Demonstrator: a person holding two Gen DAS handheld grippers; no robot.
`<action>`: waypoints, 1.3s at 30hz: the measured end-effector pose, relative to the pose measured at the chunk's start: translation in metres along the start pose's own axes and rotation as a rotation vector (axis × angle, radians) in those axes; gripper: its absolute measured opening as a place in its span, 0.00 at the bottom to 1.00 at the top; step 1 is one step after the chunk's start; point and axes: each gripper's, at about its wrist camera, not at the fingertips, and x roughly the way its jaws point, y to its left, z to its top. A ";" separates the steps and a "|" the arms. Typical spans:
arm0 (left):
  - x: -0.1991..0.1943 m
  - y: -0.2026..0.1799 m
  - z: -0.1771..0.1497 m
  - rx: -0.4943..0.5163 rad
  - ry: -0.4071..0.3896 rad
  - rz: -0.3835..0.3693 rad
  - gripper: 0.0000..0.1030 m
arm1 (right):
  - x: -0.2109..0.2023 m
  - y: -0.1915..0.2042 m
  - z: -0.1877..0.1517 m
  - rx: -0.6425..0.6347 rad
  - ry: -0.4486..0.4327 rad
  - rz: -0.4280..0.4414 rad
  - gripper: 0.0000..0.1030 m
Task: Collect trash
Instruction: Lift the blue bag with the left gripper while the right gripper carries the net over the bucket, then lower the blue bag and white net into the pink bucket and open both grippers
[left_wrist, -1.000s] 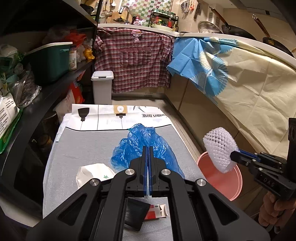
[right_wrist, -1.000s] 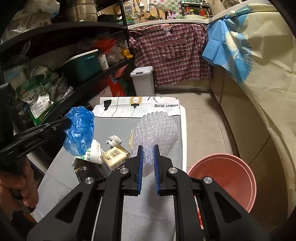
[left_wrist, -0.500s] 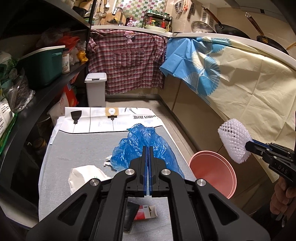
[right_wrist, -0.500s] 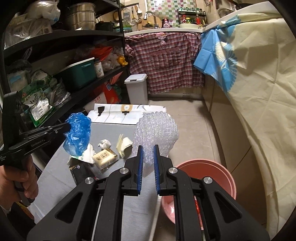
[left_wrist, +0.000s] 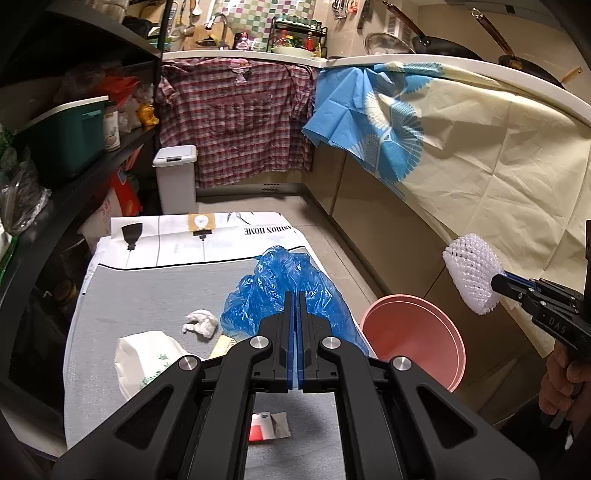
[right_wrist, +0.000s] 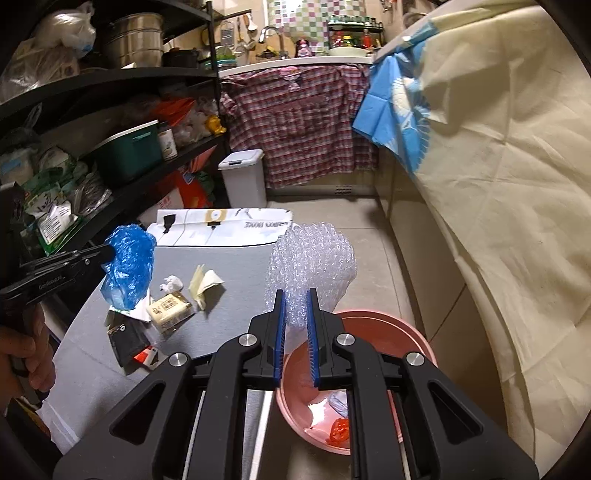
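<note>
My left gripper (left_wrist: 295, 295) is shut on a crumpled blue plastic bag (left_wrist: 284, 288), held above the grey-covered table (left_wrist: 147, 291); the bag (right_wrist: 129, 266) also shows in the right wrist view. My right gripper (right_wrist: 295, 295) is shut on a wad of clear bubble wrap (right_wrist: 312, 262), which hangs over the pink basin (right_wrist: 369, 325) on the floor. From the left wrist view the bubble wrap (left_wrist: 471, 273) hangs beyond the pink basin (left_wrist: 417, 336), on its right. Loose on the table lie a white bag (left_wrist: 144, 354), a tissue ball (left_wrist: 201, 321), a yellow packet (right_wrist: 170, 308) and a dark wrapper (right_wrist: 125, 338).
Black shelves (right_wrist: 110, 147) full of goods line the left. A white lidded bin (left_wrist: 175, 177) stands at the far end by a hanging plaid shirt (left_wrist: 240, 122). A cream and blue cloth (left_wrist: 461, 147) drapes the counter on the right. The basin holds a little red and clear trash (right_wrist: 338, 428).
Both grippers have shifted right. The bubble wrap has passed from above the table's edge to above the pink basin. The blue bag stays in the left grip.
</note>
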 end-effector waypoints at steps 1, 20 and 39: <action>0.001 -0.002 0.000 0.002 0.001 -0.002 0.01 | 0.000 -0.004 -0.001 0.006 -0.001 -0.007 0.11; 0.031 -0.047 0.003 0.050 0.033 -0.033 0.01 | 0.003 -0.041 -0.015 0.067 0.016 -0.064 0.11; 0.051 -0.082 0.008 0.067 0.040 -0.073 0.01 | 0.009 -0.059 -0.019 0.103 0.043 -0.094 0.11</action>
